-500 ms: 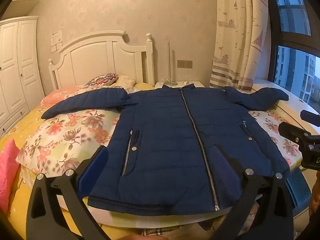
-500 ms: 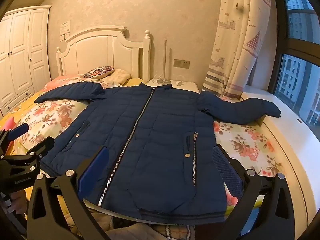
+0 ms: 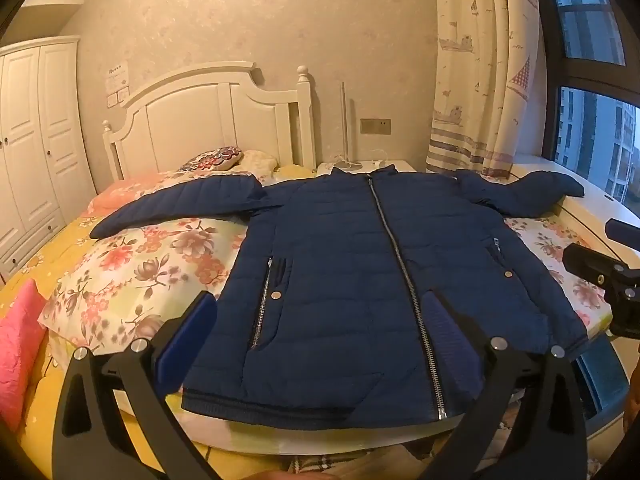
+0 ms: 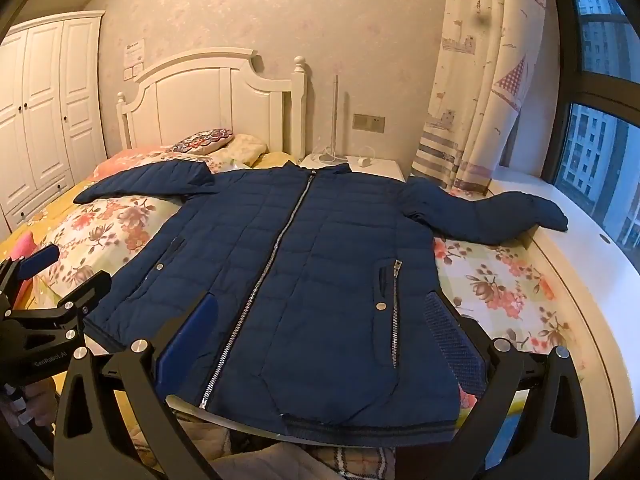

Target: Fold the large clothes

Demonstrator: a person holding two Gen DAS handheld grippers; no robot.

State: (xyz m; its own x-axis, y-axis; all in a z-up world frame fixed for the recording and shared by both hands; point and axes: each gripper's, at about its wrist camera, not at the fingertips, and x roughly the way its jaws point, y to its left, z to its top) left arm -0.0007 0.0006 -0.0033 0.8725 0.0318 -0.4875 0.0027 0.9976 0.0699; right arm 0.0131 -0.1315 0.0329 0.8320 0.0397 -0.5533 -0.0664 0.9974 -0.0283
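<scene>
1. Your navy quilted jacket (image 3: 360, 272) lies flat and face up on the floral bedspread (image 3: 132, 264), zipped shut, collar toward the white headboard (image 3: 208, 120) and hem at the near edge of the bed.
2. Both sleeves are spread outward: one runs across the bedspread toward the wardrobe (image 3: 36, 136) side, the other reaches onto the white window ledge (image 4: 560, 216).
3. Your left gripper (image 3: 320, 344) hovers over the jacket's lower half with its jaws spread wide, grasping nothing.
4. Your right gripper (image 4: 320, 344) is likewise released and empty, hanging above the hem near the zipped pocket (image 4: 394, 312).
5. In each view you see the other gripper at the frame's edge, well apart.
</scene>
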